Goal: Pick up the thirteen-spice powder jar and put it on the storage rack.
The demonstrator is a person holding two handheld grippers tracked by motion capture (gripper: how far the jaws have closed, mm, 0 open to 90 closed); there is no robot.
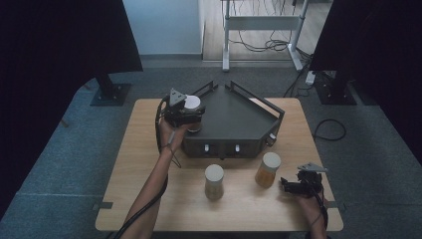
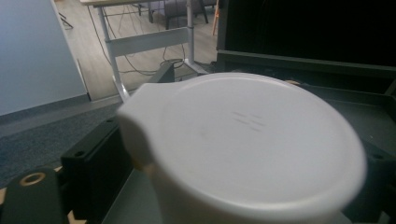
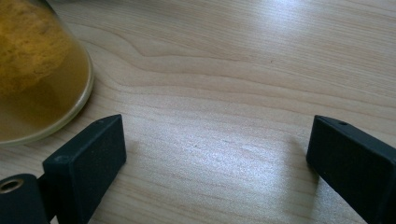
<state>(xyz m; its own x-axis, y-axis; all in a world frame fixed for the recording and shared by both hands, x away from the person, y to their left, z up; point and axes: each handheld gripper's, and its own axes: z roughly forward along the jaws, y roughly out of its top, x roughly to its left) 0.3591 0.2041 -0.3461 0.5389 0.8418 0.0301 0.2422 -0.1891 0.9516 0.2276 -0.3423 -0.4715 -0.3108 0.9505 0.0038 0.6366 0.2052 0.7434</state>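
The left gripper (image 1: 191, 115) sits at the near left corner of the black tray (image 1: 239, 119), around a jar with a white lid (image 1: 191, 103). Its jaws stand partly apart, so I think it is letting go and the jar rests on the tray (I cannot see the pads touching it). Two more jars (image 1: 214, 181) wait on the wooden table (image 1: 144, 164) near the front. At the right, the right gripper (image 1: 287, 186) lies low with jaws wide open and empty, just beside the orange jar (image 1: 267, 169), likely ready to take it.

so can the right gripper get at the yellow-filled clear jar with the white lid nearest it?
Probably yes: right gripper has its jaws wide open, and only bare wooden table lies between it and the jar.
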